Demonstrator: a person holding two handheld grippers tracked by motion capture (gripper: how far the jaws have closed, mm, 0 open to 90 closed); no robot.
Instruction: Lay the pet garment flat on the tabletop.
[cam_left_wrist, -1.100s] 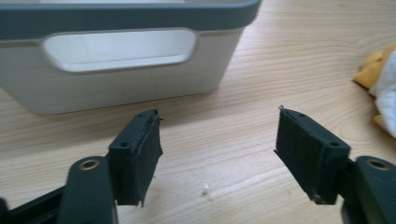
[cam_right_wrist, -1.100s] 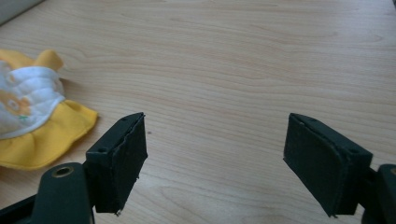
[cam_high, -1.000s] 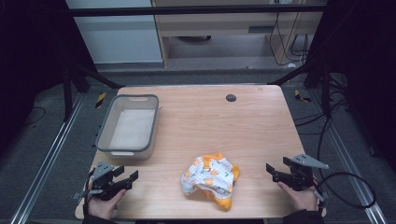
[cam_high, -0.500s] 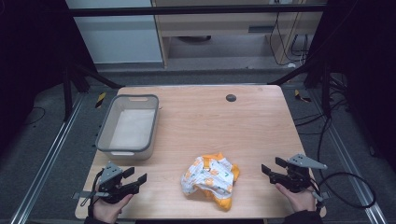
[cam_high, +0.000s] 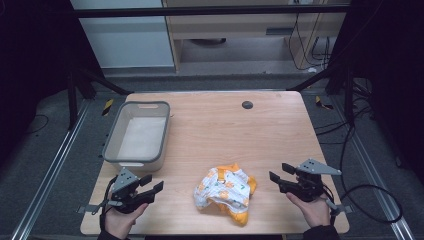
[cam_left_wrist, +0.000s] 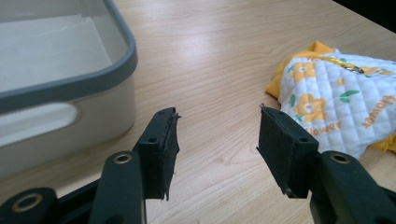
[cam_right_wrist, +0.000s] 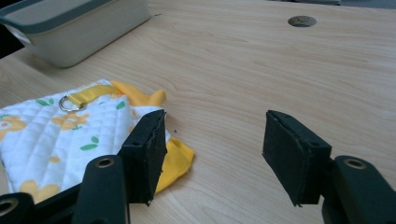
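Observation:
A crumpled white quilted cloth with orange flowers and yellow trim (cam_high: 224, 192) lies near the table's front edge, between both hands. It has a yellow strap with a metal ring (cam_right_wrist: 71, 102). My left gripper (cam_high: 152, 184) rests at the front left, open and empty, pointing toward the cloth (cam_left_wrist: 336, 100). At the front right my right gripper (cam_high: 281, 172) is open too, nothing between its jaws, its left jaw just beside the cloth's yellow edge (cam_right_wrist: 175, 156).
A grey-rimmed empty plastic bin (cam_high: 137, 135) stands at the left of the wooden table, just beyond my left gripper (cam_left_wrist: 215, 140). A round cable hole (cam_high: 247, 104) is at the back middle. Cables trail on the floor to the right.
Both hands have shifted slightly inward toward the cloth. The jaws stay open and the cloth has not moved.

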